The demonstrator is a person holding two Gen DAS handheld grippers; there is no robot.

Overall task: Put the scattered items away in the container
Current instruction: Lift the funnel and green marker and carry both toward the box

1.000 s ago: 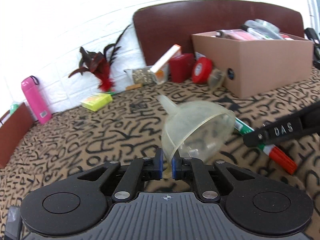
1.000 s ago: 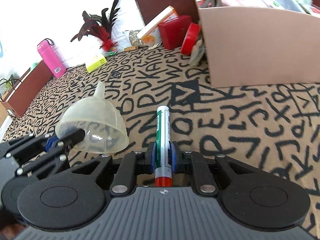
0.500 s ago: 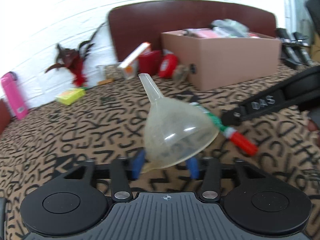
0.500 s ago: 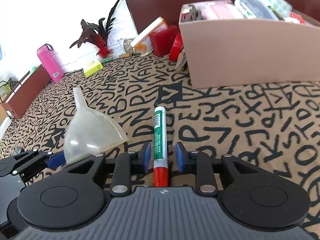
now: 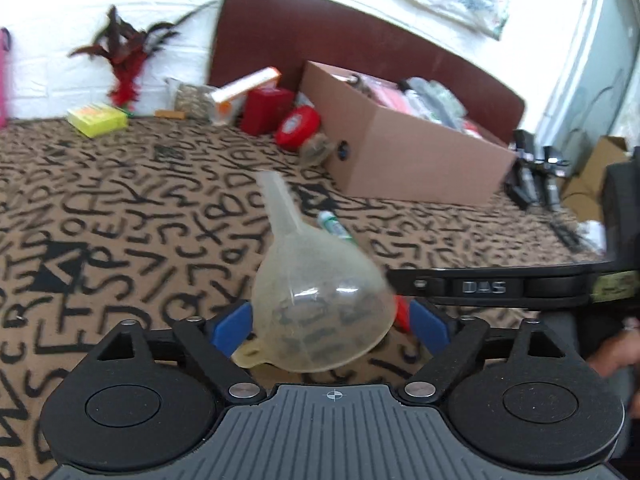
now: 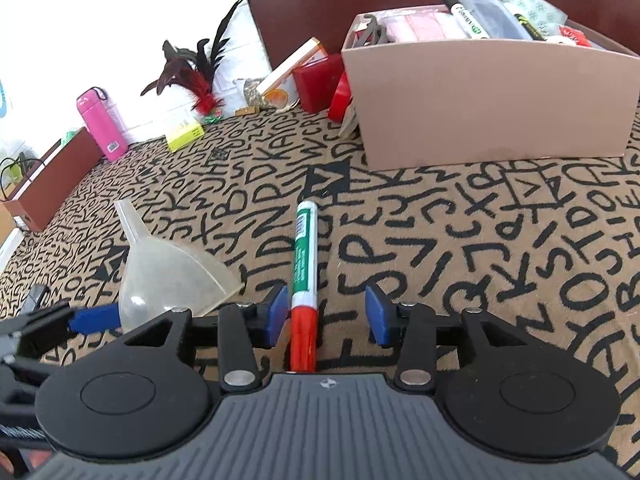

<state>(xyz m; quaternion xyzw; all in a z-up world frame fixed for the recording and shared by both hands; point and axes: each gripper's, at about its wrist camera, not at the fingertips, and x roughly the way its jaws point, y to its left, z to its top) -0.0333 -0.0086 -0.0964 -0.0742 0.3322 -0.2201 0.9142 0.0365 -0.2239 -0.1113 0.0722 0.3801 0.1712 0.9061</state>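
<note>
A clear plastic funnel (image 5: 316, 292) lies on the letter-patterned cloth between the blue pads of my left gripper (image 5: 330, 326), which is open. It also shows in the right wrist view (image 6: 168, 276). A green marker with a red cap (image 6: 304, 272) lies on the cloth between the pads of my right gripper (image 6: 326, 314), which is open. The marker's tip shows behind the funnel in the left wrist view (image 5: 334, 226). The cardboard box (image 6: 492, 96), with several items inside, stands ahead at the back right; it also shows in the left wrist view (image 5: 404, 152).
Left of the box lie a red box (image 6: 318, 82), a red tape roll (image 6: 340, 96), a long carton (image 6: 292, 66), a yellow pad (image 6: 184, 136), red feathers (image 6: 196, 76) and a pink bottle (image 6: 102, 124). A brown headboard (image 5: 320, 36) stands behind.
Both grippers have opened: the left has let go of the funnel, the right of the marker. Both items now lie on the cloth. The left view has swung towards the box.
</note>
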